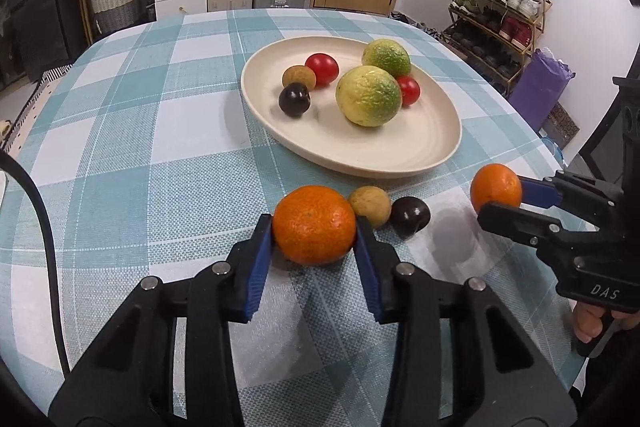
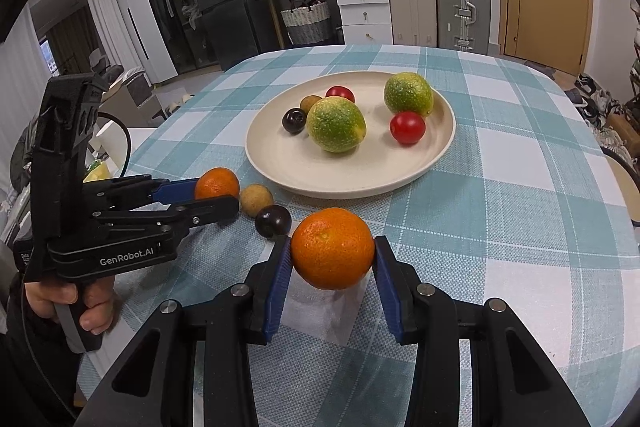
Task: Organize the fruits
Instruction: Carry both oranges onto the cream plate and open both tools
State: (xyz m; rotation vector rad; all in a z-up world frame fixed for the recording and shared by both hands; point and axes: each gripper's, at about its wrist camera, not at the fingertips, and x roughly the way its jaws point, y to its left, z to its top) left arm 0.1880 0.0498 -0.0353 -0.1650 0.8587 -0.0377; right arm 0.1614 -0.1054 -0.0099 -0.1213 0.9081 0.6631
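While the left gripper jaws pinch one mandarin resting on the table, right gripper jaws clamp another mandarin, lifted, near the cream plate.

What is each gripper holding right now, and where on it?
Left gripper and right gripper each clamp an orange across its sides.

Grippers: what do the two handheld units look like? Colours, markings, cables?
Both are black plastic with blue finger pads and silver pivot pins. The left gripper reads "GenRobot.AI" on its body, with a black cable behind. The right gripper shows "DAS" lettering.
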